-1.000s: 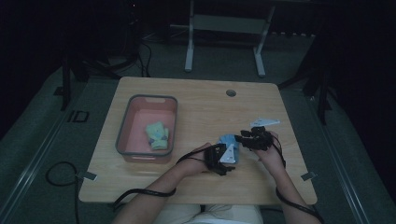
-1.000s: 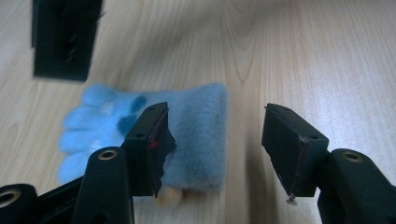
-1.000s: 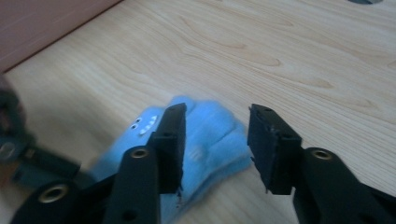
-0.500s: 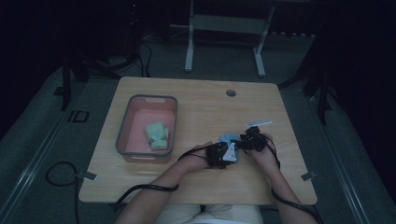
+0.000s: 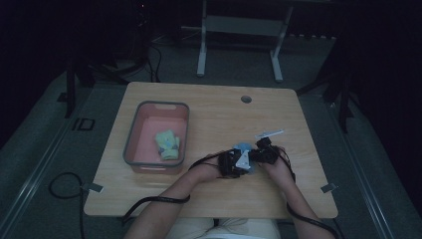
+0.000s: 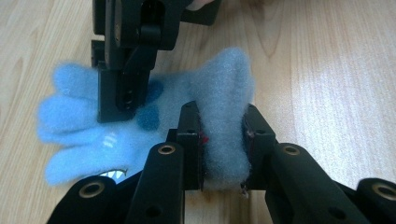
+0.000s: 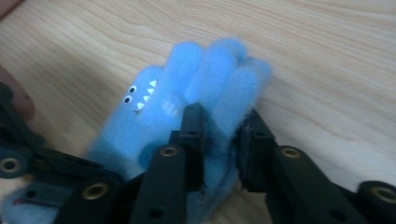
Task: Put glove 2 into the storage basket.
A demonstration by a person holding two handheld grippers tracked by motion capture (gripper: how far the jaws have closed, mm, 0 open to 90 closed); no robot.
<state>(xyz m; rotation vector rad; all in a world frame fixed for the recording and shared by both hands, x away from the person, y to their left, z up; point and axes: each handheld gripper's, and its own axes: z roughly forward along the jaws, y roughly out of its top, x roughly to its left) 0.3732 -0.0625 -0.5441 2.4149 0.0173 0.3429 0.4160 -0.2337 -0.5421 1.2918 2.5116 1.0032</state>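
Both forearms come in low over the near edge of the counter (image 5: 209, 107) and bend inward, so the two hands meet to the right of the pink bin (image 5: 130, 144). The blue fleece glove (image 6: 140, 121) lies flat on the wood between them. The left gripper (image 6: 223, 144) has just been closing and now pinches the glove's cuff, the fleece bunched between its jaws. The right gripper (image 7: 220, 149), facing it from the other side, has also just been closing and pinches the finger end. A green cloth (image 5: 167, 144) sits inside the bin.
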